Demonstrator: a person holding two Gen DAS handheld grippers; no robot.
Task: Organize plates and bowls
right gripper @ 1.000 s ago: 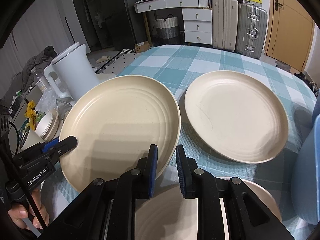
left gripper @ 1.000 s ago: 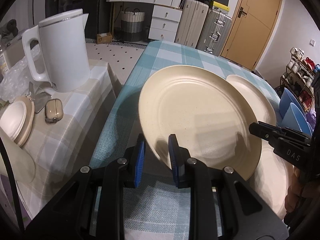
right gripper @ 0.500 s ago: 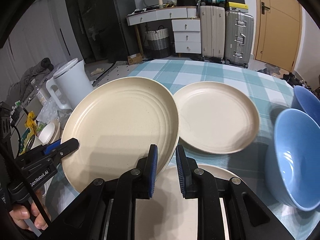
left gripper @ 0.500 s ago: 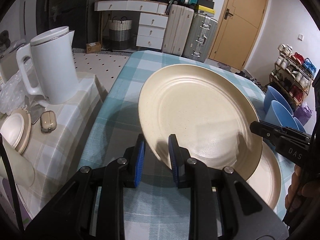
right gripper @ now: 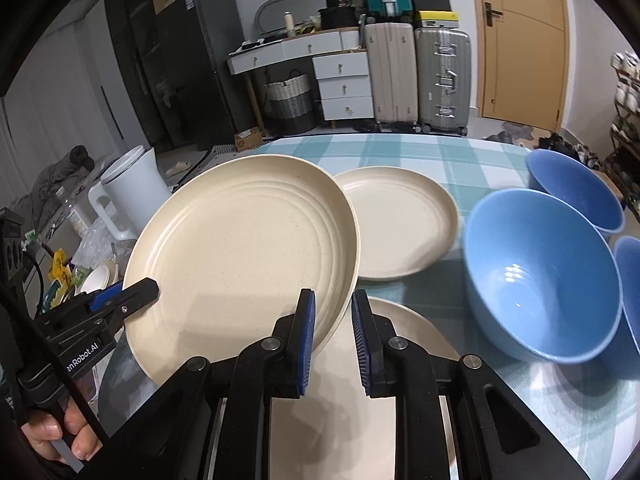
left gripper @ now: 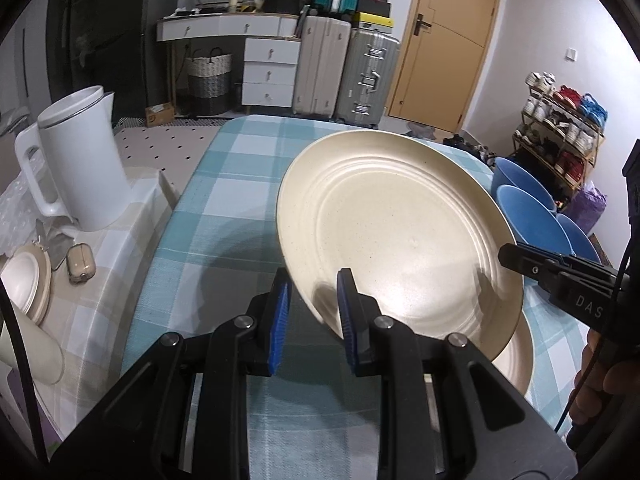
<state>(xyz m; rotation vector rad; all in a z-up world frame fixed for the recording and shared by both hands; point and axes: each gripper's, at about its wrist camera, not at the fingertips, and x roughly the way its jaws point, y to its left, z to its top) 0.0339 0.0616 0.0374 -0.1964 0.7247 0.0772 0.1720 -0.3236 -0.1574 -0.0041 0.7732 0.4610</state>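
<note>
Both the left gripper (left gripper: 312, 312) and right gripper (right gripper: 332, 336) are clamped on the rim of a round ridged cream plate (right gripper: 244, 256), held tilted above the checked teal tablecloth (left gripper: 224, 208), with glossy blue bowls (right gripper: 540, 276) at three o'clock.

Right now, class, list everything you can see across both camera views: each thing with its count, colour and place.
Held plate: one, cream, lifted and tilted above the table, gripped at both edges.
Plates on the table: two, cream; one further back, one directly under the right tool.
Bowls: three, blue, right side of the table.
Tablecloth: one, teal and white check.
Kettle: one, white, on the side surface at left.
Small case: one, beige, beside the kettle.
Suitcases: several, beige, silver and teal, by the far wall.
Drawer unit: one, white.
Door: one, tan.
Left tool: black, blue pads, shut on the plate's rim.
Right tool: the same, shut on the opposite rim.
</note>
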